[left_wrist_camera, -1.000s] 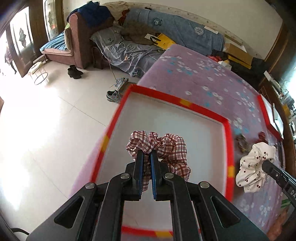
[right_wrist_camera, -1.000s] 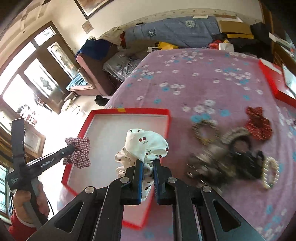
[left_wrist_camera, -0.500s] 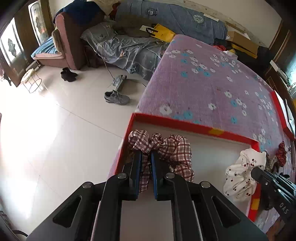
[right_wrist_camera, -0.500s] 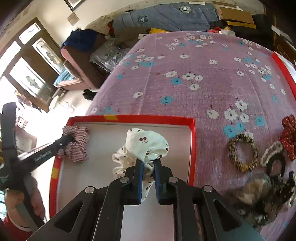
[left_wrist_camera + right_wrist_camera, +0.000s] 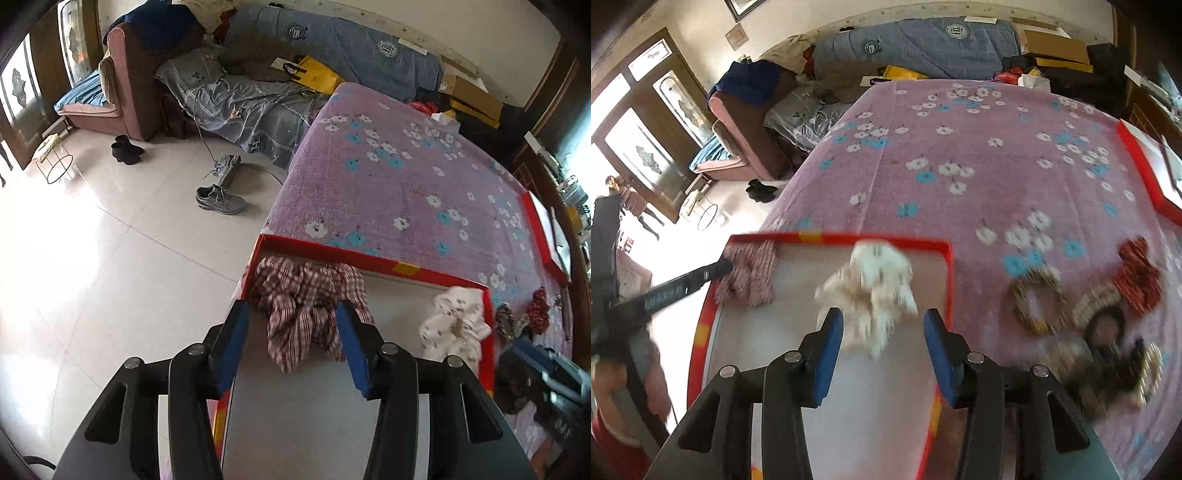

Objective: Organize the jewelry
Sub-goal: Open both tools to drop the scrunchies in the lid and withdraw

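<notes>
A tabletop covered in a pink-purple cloth printed with white and blue flowers carries a shallow red-rimmed tray with a white floor at its near left corner. To the tray's right, directly on the cloth, lie a beaded gold ring-shaped hair tie, a red patterned scrunchie and a blurred dark heap of other hair ties. A second red-edged tray sits at the far right edge.

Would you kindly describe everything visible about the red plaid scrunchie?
The red plaid scrunchie is soft, gathered red-and-white checked fabric, crumpled in folds. It lies in the far left corner of the red-rimmed tray, against the rim, on the white floor. The left gripper stands open around it, its blue pads apart.
</notes>
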`<control>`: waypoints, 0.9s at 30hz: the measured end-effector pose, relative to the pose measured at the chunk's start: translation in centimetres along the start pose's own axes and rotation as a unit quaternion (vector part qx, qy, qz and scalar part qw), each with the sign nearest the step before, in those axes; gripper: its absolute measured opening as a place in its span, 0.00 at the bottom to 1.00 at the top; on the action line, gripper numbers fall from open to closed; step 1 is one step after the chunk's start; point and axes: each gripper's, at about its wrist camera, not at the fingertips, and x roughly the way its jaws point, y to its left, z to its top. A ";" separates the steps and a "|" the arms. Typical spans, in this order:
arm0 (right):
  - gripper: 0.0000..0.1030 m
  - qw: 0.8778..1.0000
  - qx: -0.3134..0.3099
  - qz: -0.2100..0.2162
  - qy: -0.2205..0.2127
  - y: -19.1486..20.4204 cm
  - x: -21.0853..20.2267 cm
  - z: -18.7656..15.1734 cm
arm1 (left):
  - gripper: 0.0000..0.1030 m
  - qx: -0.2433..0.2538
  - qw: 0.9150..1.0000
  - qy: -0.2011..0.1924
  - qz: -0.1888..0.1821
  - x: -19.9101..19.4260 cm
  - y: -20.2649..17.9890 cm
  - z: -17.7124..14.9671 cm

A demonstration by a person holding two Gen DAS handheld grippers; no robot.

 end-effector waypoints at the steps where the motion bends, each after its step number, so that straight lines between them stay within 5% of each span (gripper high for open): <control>1: 0.48 1.000 -0.002 0.001 0.007 0.0 -0.9 -1.4 | 0.47 0.001 1.000 -0.004 0.003 -0.9 0.1 -0.6; 6: 0.48 0.997 -0.042 -0.034 0.058 0.6 -1.7 -7.9 | 0.53 0.001 1.000 -0.022 0.017 -4.1 0.3 -4.1; 11: 0.15 0.994 -0.015 -0.046 0.101 -0.6 0.3 -10.4 | 0.53 -0.017 1.000 -0.015 0.014 -4.8 0.2 -6.9; 14: 0.09 0.993 -0.007 -0.043 0.106 -0.9 0.4 -10.9 | 0.53 -0.019 1.000 -0.013 0.018 -4.9 0.0 -7.6; 27: 0.18 0.990 -0.057 0.021 0.126 -0.1 -1.7 -15.7 | 0.53 -0.042 0.994 -0.047 0.086 -10.3 -0.9 -11.1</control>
